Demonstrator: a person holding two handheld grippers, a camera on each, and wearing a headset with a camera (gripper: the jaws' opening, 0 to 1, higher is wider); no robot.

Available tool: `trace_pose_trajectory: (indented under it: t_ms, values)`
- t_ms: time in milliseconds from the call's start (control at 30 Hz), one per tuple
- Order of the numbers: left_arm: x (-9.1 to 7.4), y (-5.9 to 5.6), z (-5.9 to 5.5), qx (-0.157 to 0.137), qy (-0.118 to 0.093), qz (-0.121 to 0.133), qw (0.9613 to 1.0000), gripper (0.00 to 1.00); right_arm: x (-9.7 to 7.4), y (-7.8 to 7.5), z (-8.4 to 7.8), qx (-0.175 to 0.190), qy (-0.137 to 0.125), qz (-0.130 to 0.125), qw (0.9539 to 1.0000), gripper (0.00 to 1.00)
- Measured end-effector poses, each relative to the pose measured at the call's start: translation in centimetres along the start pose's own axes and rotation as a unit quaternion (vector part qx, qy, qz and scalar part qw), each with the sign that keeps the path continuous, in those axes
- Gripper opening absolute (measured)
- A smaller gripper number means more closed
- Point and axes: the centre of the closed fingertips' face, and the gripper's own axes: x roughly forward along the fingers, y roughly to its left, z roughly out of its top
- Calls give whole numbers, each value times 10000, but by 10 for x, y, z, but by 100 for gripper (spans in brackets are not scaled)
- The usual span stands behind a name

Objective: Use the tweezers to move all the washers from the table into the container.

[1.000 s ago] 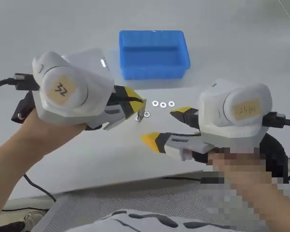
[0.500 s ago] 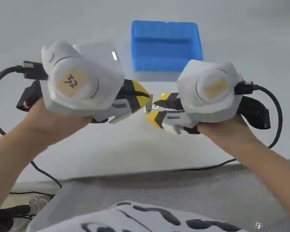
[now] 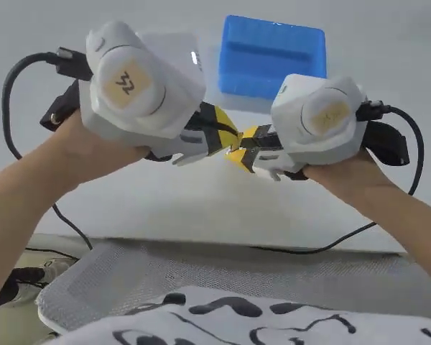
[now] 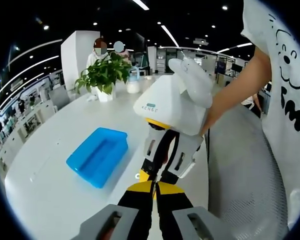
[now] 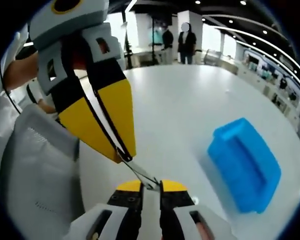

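Observation:
My left gripper (image 3: 226, 136) is shut on a pair of thin metal tweezers (image 5: 140, 174), whose shafts run from its yellow jaws (image 5: 112, 117) toward my right gripper. My right gripper (image 5: 151, 187) meets it tip to tip, and its jaws are closed on the tweezers' free end. In the head view the two grippers touch at their yellow tips above the white table (image 3: 201, 208), with the right gripper (image 3: 238, 152) on the right. The blue container (image 3: 273, 56) lies beyond them, also seen as a blue tray (image 4: 97, 156) (image 5: 245, 165). The grippers hide the washers in the head view.
A black cable (image 3: 14, 115) trails from the left gripper and another cable (image 3: 388, 201) from the right one. A grey mesh surface (image 3: 201, 273) runs along the table's near edge. A potted plant (image 4: 106, 75) and people stand far off.
The right gripper has swung left to the left gripper and gone from open to shut on the tweezers' end. Both grippers have risen off the table.

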Motion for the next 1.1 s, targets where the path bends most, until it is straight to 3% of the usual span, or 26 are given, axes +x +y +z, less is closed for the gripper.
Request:
trace_pose_trajectory:
  t_ms: [300, 500, 667, 933, 1100]
  values:
    - [2, 4, 1, 111, 100, -93, 9998, 0, 2, 0, 0, -374, 126, 210, 9990, 7]
    - [6, 9, 7, 23, 39, -33, 10000, 0, 1, -4, 0, -296, 98, 250, 9992, 5]
    - [10, 7, 10, -23, -19, -124, 9999, 0, 0, -4, -1, -490, 140, 212, 9985, 4]
    - [19, 4, 11, -56, -155, -42, 9999, 0, 0, -6, -2, -466, 145, 208, 9986, 3]
    - [22, 2, 13, 21, -200, -21, 9998, 0, 2, -5, -2, -673, 261, 196, 9972, 3]
